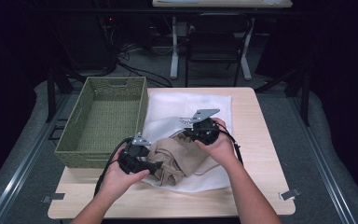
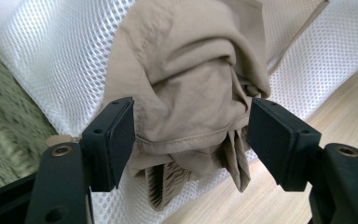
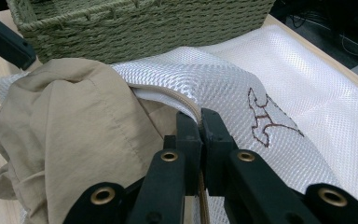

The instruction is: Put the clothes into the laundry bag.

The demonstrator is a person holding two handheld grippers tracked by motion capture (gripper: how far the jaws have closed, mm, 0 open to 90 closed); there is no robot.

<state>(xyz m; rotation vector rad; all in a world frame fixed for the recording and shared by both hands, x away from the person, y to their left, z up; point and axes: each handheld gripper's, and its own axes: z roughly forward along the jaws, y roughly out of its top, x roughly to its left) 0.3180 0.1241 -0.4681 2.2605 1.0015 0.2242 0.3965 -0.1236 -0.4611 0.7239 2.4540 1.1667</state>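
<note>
A: Where is the cloth?

B: In the middle of the high view, a bunched tan garment (image 1: 177,158) lies on the white mesh laundry bag (image 1: 191,105), which is spread over the wooden table (image 1: 256,186). A green woven basket (image 1: 103,116) stands at the left of the frame, just beside the bag.

A: And the left gripper (image 1: 142,163)?

B: It sits at the lower left of the garment. In the left gripper view its jaws stand wide apart, one on each side of a fold of tan cloth (image 2: 191,93), with a gap at the right pad; the left pad may be touching the cloth, but that is hard to judge.

A: The right gripper (image 1: 189,133)?

B: At the upper right edge of the garment. In the right gripper view its jaws (image 3: 200,135) are pressed together on the rim of the mesh bag (image 3: 214,79), where a tan edging strip runs between them. The garment (image 3: 74,130) bulges at the left of that frame, the basket (image 3: 140,28) across the top.
</note>
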